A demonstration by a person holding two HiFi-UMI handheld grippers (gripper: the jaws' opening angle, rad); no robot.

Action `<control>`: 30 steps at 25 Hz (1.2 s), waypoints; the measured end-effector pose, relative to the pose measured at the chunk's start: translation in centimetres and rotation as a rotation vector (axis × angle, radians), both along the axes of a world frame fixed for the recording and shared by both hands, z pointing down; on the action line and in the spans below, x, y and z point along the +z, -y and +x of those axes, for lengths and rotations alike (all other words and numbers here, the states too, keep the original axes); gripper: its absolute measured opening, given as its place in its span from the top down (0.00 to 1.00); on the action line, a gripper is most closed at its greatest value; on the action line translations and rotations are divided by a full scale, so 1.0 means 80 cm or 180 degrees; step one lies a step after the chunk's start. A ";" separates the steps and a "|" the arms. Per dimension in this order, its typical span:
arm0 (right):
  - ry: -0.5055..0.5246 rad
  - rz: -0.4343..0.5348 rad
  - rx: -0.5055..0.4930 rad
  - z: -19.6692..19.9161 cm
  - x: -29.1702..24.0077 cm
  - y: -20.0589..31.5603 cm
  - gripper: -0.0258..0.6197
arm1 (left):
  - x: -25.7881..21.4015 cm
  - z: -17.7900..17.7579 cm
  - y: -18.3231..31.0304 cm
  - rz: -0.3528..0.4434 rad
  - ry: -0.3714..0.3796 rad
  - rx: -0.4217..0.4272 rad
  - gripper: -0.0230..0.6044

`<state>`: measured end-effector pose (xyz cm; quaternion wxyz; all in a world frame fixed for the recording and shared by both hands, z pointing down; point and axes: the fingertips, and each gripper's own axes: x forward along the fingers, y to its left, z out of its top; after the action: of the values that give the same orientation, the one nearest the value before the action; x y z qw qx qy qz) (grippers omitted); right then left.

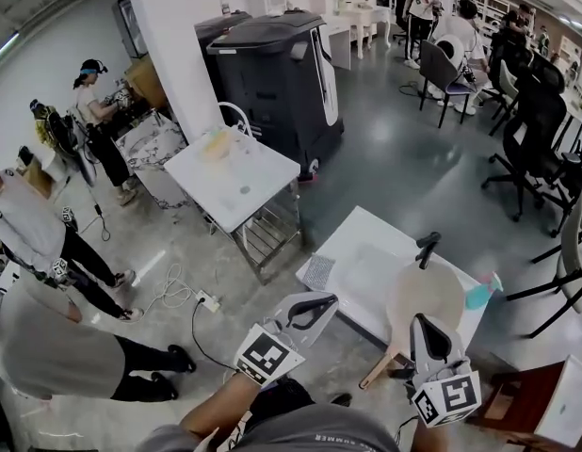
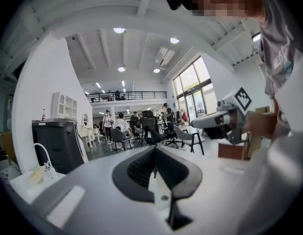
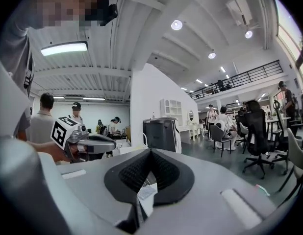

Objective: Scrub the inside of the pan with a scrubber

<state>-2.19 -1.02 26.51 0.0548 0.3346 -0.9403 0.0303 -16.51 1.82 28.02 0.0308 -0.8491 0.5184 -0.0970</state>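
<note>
Glossy grey floor (image 1: 395,168), white tables (image 1: 253,188), black office chairs (image 1: 536,130), ceiling lights (image 3: 177,24)

Pan (image 1: 425,295): round, pale tan inside, resting on the white table (image 1: 362,243), black handle at its 12 o'clock. Scrubber (image 1: 318,272): flat grey square pad lying at the pan's 9 o'clock, apart from it.

Grey left hand-held gripper (image 1: 324,305) with black-and-white marker cube (image 1: 268,354); shirt (image 1: 315,435) apparently grey.

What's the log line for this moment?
left gripper: shut, empty | right gripper: shut, empty | pan, scrubber: on table, not held
</note>
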 end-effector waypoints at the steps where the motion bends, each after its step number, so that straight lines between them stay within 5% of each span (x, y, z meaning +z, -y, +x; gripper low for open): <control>1: 0.0014 -0.0017 -0.0018 0.003 0.003 0.002 0.96 | 0.003 0.001 0.001 -0.0023 0.0015 -0.0035 0.96; 8: -0.0032 -0.0194 -0.0071 0.000 0.030 0.020 0.96 | 0.026 -0.024 0.032 -0.0172 0.0064 -0.0216 0.96; 18: -0.0296 -0.0317 0.0202 -0.032 0.056 0.062 0.96 | 0.106 -0.114 0.129 -0.0465 0.0057 -0.0343 0.96; 27: -0.0503 -0.0497 0.0329 -0.082 0.094 0.106 0.96 | 0.252 -0.191 0.221 -0.1186 0.0015 -0.0376 0.96; 30: -0.0542 -0.0582 0.0349 -0.097 0.110 0.123 0.96 | 0.309 -0.204 0.246 -0.1466 -0.0008 -0.0375 0.87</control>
<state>-9.93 -10.83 35.34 0.1630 0.3805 -0.9058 0.0902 -32.84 -17.82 52.71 -0.1700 -0.8021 0.5313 -0.2132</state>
